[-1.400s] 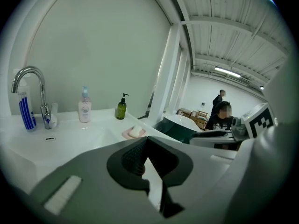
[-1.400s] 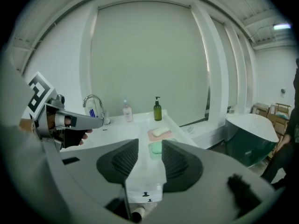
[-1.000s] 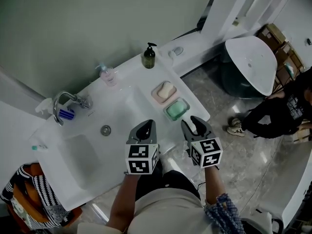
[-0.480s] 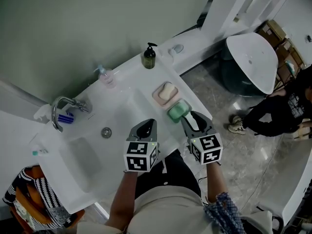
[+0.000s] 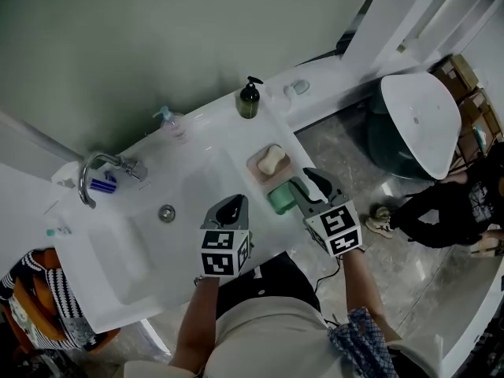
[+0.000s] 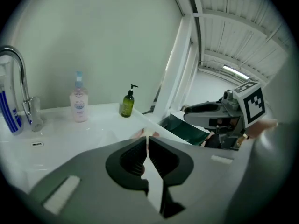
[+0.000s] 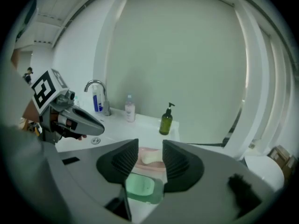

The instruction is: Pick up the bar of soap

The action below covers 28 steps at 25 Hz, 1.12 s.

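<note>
Presently the pink soap dish (image 5: 261,169) serves as my reference mark on the white sink counter (image 5: 206,142).

- The bar of soap (image 5: 272,161) lies inside the pink dish, pale, with its top face in plain view.
- A green soap dish (image 5: 279,201) is just beside the pink dish on the person's side.
- A dark green pump bottle (image 5: 250,101) stands behind the pink dish, close to the wall.
- A clear bottle with a pink tint (image 5: 170,122) is well to the left of the pink dish, also at the wall.
- The faucet (image 5: 96,169) and the drain (image 5: 166,213) are further left of the pink dish, across the basin.
- A person in dark clothes (image 5: 450,203) is on the floor well to the right of the pink dish, cut off by the picture's edge.

Obstruction: from the head view, one jaw of the right gripper (image 5: 302,179) overlaps a corner of the green dish.

Hard to make out: I cannot identify the blue item beside the faucet. In the right gripper view the soap's two ends sit behind the jaw pads, and the green dish's contents are unclear.

Grippers: the right gripper's jaws stand moderately apart above the green dish, tips toward the pink dish. The soap is framed between them but lies beyond, untouched. The left gripper (image 5: 229,209) hangs to the left of the pink dish over the basin's front. Its jaws are together but for a thin slit and hold nothing.
</note>
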Tool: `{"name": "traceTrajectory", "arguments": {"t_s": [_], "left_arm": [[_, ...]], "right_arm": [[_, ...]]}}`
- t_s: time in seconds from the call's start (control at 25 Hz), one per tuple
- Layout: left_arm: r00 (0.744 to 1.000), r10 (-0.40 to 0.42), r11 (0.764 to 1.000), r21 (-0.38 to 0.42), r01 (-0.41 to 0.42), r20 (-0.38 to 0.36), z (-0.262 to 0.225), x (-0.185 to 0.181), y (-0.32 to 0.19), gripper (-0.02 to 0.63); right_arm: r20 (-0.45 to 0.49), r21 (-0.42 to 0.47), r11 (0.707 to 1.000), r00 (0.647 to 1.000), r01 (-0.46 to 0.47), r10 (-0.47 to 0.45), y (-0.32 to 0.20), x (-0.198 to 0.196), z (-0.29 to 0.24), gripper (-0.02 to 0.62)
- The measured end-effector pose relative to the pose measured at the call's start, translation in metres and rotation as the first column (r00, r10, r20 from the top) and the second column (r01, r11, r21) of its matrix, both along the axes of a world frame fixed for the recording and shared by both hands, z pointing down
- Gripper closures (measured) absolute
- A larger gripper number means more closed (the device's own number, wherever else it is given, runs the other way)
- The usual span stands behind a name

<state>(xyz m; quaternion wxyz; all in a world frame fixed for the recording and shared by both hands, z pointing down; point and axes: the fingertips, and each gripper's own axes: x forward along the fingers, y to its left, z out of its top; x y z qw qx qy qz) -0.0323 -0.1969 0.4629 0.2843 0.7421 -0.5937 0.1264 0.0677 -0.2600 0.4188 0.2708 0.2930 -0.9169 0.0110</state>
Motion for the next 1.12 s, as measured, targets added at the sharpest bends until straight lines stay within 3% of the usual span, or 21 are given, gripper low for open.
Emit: {"name": "traceTrajectory", "arguments": {"t_s": [0.2, 0.28, 0.36, 0.48, 0.64, 0.84, 1.12], "left_arm": [[0.996, -0.093, 0.996, 0.017, 0.093, 0.015, -0.002, -0.008, -0.014, 0.594], [0.992, -0.128, 0.992, 0.018, 0.128, 0.005, -0.001, -0.014, -0.017, 0.591], [0.987, -0.162, 0.987, 0.012, 0.162, 0.003, 0.001, -0.021, -0.02, 0.591], [0.982, -0.19, 0.982, 0.002, 0.19, 0.001, 0.002, -0.026, -0.024, 0.59], [0.985, -0.174, 0.985, -0.015, 0.174, -0.004, 0.005, -0.02, -0.036, 0.579], [0.981, -0.19, 0.981, -0.027, 0.19, -0.033, 0.007, -0.008, -0.06, 0.575], [0.982, -0.186, 0.982, -0.014, 0.186, -0.015, 0.002, -0.002, -0.078, 0.575]], "right_arm": [[-0.1, 0.048, 0.979, 0.976, 0.198, -0.193, -0.019, -0.016, 0.008, 0.442], [-0.116, 0.06, 0.954, 0.951, 0.294, -0.286, -0.021, -0.024, 0.008, 0.442], [-0.168, 0.061, 0.912, 0.905, 0.406, -0.391, -0.02, -0.031, 0.013, 0.442], [-0.3, 0.043, 0.839, 0.808, 0.542, -0.507, -0.023, -0.035, 0.029, 0.442], [-0.424, 0.02, 0.752, 0.686, 0.659, -0.591, -0.032, -0.038, 0.045, 0.442], [-0.556, -0.102, 0.599, 0.454, 0.794, -0.697, -0.033, -0.038, 0.074, 0.414], [-0.654, -0.197, 0.401, 0.185, 0.895, -0.734, -0.036, -0.049, 0.1, 0.402]]}}
